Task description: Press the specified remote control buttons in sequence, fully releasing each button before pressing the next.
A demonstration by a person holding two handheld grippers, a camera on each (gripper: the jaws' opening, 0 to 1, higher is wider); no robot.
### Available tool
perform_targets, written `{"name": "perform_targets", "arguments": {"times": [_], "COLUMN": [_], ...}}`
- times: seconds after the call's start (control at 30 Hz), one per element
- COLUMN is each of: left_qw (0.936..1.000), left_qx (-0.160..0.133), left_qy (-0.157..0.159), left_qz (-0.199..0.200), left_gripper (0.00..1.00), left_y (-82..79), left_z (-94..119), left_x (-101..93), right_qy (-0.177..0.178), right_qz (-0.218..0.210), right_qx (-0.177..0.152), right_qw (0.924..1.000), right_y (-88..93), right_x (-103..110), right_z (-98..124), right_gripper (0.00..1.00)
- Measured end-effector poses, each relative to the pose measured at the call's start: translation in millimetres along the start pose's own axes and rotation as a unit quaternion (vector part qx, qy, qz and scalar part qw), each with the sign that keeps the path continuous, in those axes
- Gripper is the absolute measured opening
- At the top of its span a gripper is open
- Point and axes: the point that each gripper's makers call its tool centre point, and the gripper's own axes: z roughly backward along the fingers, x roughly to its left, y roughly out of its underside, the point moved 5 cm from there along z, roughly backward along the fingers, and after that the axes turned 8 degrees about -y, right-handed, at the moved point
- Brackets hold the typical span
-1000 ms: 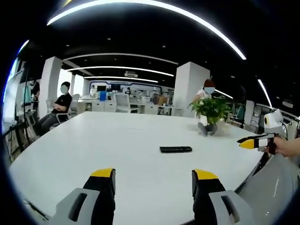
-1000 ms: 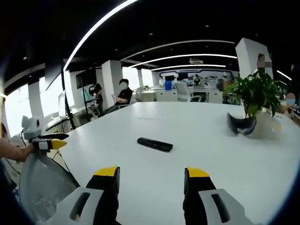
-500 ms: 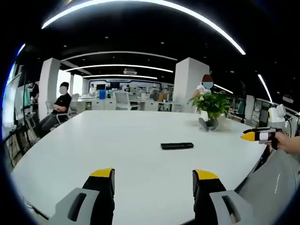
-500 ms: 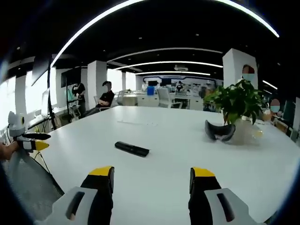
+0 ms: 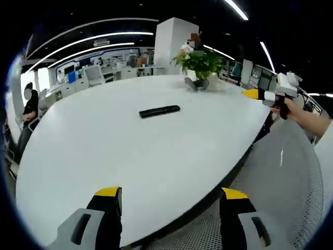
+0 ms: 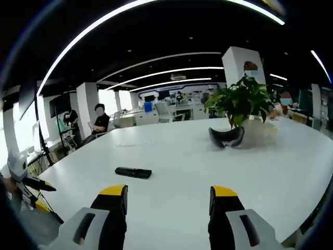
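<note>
A large white table (image 5: 104, 140) with rounded edges carried everything. A slim black remote control (image 5: 159, 111) lay flat on its surface, well in from every edge, roughly midway across. Near the far edge stood a leafy green potted plant (image 6: 240, 101) in a pale pot. A dark curved headset-like object (image 6: 226, 137) lay just beside the pot, on the side toward the table's middle. The remote lay well apart from both.
</note>
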Motion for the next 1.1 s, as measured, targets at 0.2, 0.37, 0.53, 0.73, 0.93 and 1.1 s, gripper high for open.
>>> {"name": "perform_targets", "arguments": {"times": [0.2, 0.37, 0.53, 0.73, 0.93, 1.1], "left_qw": [0.9984, 0.9977, 0.9935, 0.9915, 0.9896, 0.9896], "left_qx": [0.025, 0.024, 0.016, 0.020, 0.032, 0.040], "left_qy": [0.029, 0.057, 0.101, 0.119, 0.132, 0.138], "left_qz": [-0.041, -0.028, 0.049, 0.050, 0.047, -0.008], "left_gripper": [0.82, 0.82, 0.80, 0.77, 0.77, 0.76], "left_y": [-18.3, -40.2, -53.8, -64.2, -76.1, -90.7], "left_z": [-15.1, -38.1, -64.3, -79.8, -95.6, -116.3], "left_x": [-2.7, -3.3, -5.5, -1.7, 11.4, 19.7], "right_qy": [-0.009, -0.026, -0.025, -0.025, -0.032, -0.036], "right_qz": [0.018, 0.036, 0.051, 0.052, 0.057, 0.051], "right_qx": [0.015, 0.034, 0.041, 0.039, 0.048, 0.046], "right_qw": [0.9997, 0.9984, 0.9975, 0.9976, 0.9967, 0.9970], "right_y": [1.8, 3.8, 3.2, 4.1, 6.5, 6.4], "right_x": [4.5, 9.4, 8.7, 9.1, 11.2, 12.1], "right_z": [-3.2, -8.1, -10.4, -10.7, -12.3, -12.0], "right_gripper": [0.62, 0.62, 0.62, 0.59, 0.55, 0.54]}}
